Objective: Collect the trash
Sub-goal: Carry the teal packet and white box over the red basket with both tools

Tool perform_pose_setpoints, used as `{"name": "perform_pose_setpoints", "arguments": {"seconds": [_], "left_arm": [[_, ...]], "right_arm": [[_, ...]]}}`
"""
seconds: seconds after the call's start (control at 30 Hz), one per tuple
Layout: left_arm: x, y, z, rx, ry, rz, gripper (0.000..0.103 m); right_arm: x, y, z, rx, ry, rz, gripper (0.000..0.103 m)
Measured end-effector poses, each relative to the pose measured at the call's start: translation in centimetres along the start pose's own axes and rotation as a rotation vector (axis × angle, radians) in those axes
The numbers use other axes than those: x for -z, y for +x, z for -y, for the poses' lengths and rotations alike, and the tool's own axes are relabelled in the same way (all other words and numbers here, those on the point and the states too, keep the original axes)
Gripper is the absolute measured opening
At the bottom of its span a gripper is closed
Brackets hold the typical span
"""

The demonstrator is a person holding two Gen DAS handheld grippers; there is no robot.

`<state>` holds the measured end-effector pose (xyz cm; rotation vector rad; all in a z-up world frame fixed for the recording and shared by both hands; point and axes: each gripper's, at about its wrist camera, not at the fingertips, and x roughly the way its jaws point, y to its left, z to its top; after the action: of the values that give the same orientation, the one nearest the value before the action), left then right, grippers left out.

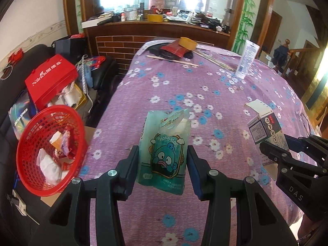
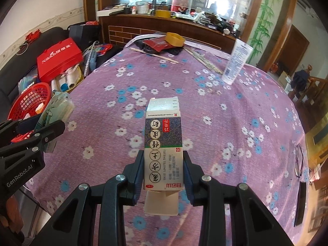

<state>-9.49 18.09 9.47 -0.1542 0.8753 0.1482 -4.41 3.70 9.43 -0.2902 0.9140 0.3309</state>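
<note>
My left gripper is shut on a teal tissue pack with a cartoon print, held above the purple flowered tablecloth. My right gripper is shut on a small medicine carton with both end flaps hanging loose. In the left wrist view the carton shows at the right in the right gripper. The right wrist view shows the tissue pack at the left in the left gripper. A red mesh basket with crumpled paper sits off the table's left edge.
A white tube stands at the far right of the table. Chopsticks, a red packet and a yellow tape roll lie at the far end. A red bag and clutter fill the sofa at left. Glasses lie at the right edge.
</note>
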Motion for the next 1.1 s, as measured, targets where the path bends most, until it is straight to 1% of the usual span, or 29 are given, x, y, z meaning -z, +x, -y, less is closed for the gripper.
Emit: {"name": "perform_pose_setpoints", "arguments": {"seconds": [0.37,0.6,0.77,0.87,1.03,1.1], "left_arm": [[0.5,-1.2,-5.7,-0.059,-0.105,0.019,0.044],[0.9,-2.3,-10.4,-0.117,-0.189,0.028,0.044],[1.5,-2.9,-13.4,-0.162,-0.245,0.025,0.044],[2.0,-3.2,-15.1,-0.19,-0.278,0.023,0.044],[2.6,-3.8,-17.2,-0.226,-0.325,0.026,0.044],[2.6,-3.9,-17.8,-0.237,-0.341,0.026,0.044]], "right_arm": [[-1.9,0.6,-4.7,-0.083,-0.077,-0.012,0.037],[-3.7,1.0,-8.3,-0.141,-0.145,-0.011,0.037],[-4.9,1.3,-11.6,-0.206,-0.19,-0.017,0.037],[-5.6,1.4,-13.6,-0.263,-0.215,-0.029,0.037],[-7.0,1.8,-16.6,-0.354,-0.242,-0.054,0.037],[-7.5,2.0,-17.6,-0.375,-0.25,-0.061,0.037]]}}
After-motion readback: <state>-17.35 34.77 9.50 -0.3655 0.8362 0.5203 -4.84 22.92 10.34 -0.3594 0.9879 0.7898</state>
